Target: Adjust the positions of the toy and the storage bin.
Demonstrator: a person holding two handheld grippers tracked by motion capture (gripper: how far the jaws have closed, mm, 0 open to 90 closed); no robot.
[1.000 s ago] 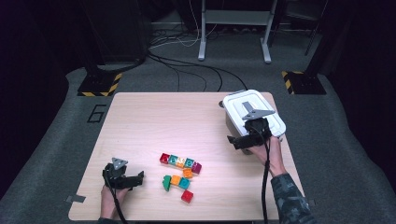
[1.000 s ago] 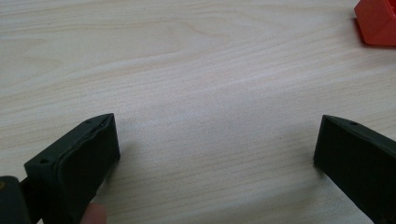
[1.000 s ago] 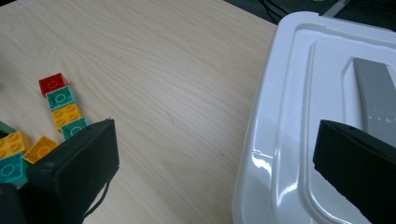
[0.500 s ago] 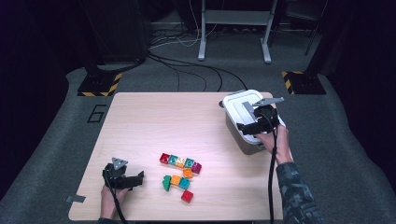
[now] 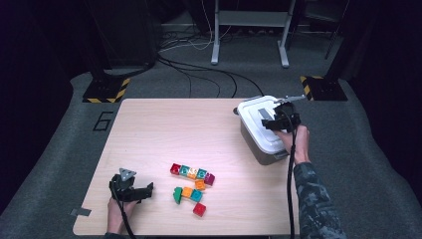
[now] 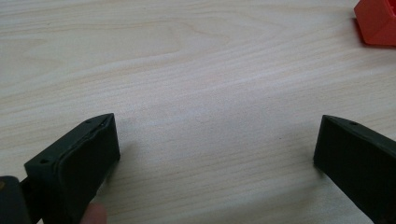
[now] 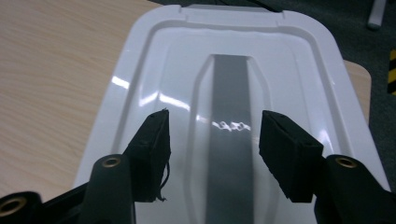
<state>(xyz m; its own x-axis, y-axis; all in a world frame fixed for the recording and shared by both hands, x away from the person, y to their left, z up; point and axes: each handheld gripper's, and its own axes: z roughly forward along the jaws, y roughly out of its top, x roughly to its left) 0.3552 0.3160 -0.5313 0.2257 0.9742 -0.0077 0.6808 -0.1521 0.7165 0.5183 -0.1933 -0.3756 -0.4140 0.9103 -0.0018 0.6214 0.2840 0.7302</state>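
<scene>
Right gripper sits over the white lid of the box at the right edge of the tabletop. Its jaws have just been closing and now stand partly drawn in, one to each side of the grey handle strip that runs down the lid's middle. Black pads are not pressing yet: bare lid shows between each pad and the strip. In the high view the right gripper is above the lid's centre, with the person's hand behind it.

Step in hand, as I read it: taking hold of the lid by its handle, so the box can be opened. Grip not yet made.

Left gripper lies low at the near left of the tabletop, jaws spread wide, nothing but bare wood between them. A red block shows at the top corner of the left gripper view.

Coloured blocks lie clustered on the tabletop near its front centre, well apart from the box, untouched.

Next move likely calls for:
- settling the jaws down so the pads bracket the raised strip squarely
- finishing the squeeze until both pads bear on it
- a straight lift, lid kept level, since a glossy lid may slip or catch on the rim
</scene>
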